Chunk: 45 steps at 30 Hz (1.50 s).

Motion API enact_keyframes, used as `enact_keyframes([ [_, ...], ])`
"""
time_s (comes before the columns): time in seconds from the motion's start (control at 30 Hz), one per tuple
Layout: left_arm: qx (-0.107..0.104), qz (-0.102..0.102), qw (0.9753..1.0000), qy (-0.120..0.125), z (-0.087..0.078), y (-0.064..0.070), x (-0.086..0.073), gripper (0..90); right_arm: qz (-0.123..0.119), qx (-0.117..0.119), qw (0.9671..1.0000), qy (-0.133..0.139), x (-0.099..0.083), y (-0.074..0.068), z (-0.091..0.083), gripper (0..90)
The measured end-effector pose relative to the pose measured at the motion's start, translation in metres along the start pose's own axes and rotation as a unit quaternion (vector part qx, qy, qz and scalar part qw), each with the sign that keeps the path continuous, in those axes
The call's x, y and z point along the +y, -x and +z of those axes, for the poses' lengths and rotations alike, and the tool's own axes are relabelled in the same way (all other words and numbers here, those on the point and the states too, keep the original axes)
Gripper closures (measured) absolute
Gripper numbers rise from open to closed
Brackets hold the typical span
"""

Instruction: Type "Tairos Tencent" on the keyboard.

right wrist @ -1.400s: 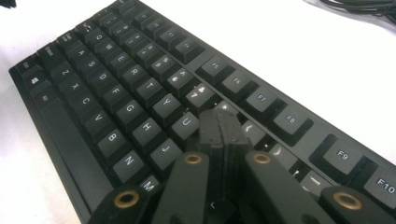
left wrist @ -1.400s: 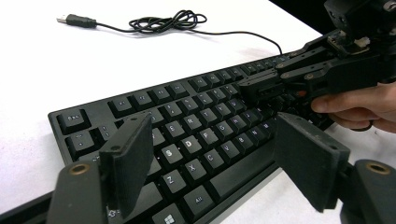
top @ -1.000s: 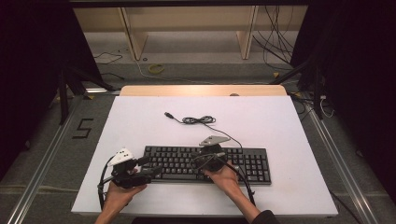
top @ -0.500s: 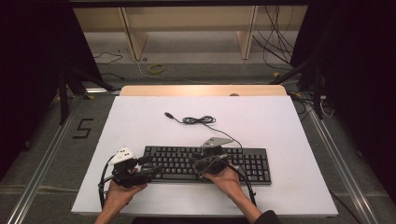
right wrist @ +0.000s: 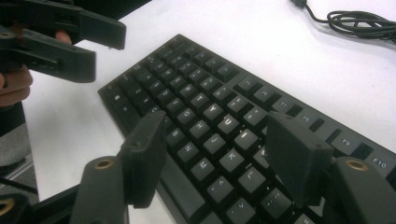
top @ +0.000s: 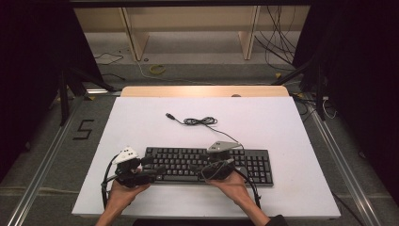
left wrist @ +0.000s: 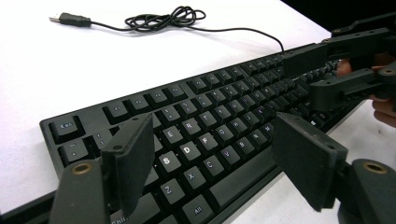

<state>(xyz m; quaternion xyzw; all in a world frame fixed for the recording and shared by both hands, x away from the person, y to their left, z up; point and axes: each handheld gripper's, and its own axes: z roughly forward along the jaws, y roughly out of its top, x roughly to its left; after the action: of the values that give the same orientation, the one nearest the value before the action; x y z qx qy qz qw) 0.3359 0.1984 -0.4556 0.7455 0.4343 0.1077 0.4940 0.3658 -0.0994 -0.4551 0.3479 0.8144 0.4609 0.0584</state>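
Observation:
A black keyboard [top: 244,162] lies along the near part of the white table [top: 282,122]. Its thin cable [top: 200,121] runs back to a loose coil and a USB plug [top: 169,115]. My left gripper [top: 157,170] hovers over the keyboard's left end, open, with its jaws wide apart above the letter keys [left wrist: 210,121] and holding nothing. My right gripper [top: 196,168] hangs over the keyboard's middle, also open and empty above the keys [right wrist: 205,112]. The two grippers point toward each other: the right gripper [left wrist: 301,77] appears in the left gripper view, and the left gripper [right wrist: 109,53] in the right gripper view.
The cable coil [left wrist: 163,18] lies on bare table behind the keyboard. A wooden strip [top: 202,91] edges the table's far side. Beyond it stand shelf legs [top: 131,37] and loose floor cables [top: 277,37]. A "5" mark [top: 84,129] is on the floor at left.

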Motion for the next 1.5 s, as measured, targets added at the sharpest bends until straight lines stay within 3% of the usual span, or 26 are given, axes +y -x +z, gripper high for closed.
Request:
enact_keyframes([
  [0.43,0.004,0.007,0.9998,-0.019,0.009,-0.001,0.004,39.9,-0.003,0.006,0.9999,0.013,-0.008,-0.001,-0.012,35.0],
  [0.8,0.007,0.014,0.9991,-0.04,0.019,-0.001,0.009,57.7,-0.001,0.01,0.9997,0.023,-0.013,-0.001,-0.02,32.7],
  [1.2,0.012,0.018,0.9976,-0.066,0.033,-0.003,0.016,83.4,-0.003,0.013,0.9995,0.027,-0.016,-0.004,-0.025,32.1],
  [1.5,0.009,0.025,0.9962,-0.083,0.045,-0.001,0.021,88.8,-0.006,0.016,0.9994,0.031,-0.018,-0.006,-0.028,31.3],
])
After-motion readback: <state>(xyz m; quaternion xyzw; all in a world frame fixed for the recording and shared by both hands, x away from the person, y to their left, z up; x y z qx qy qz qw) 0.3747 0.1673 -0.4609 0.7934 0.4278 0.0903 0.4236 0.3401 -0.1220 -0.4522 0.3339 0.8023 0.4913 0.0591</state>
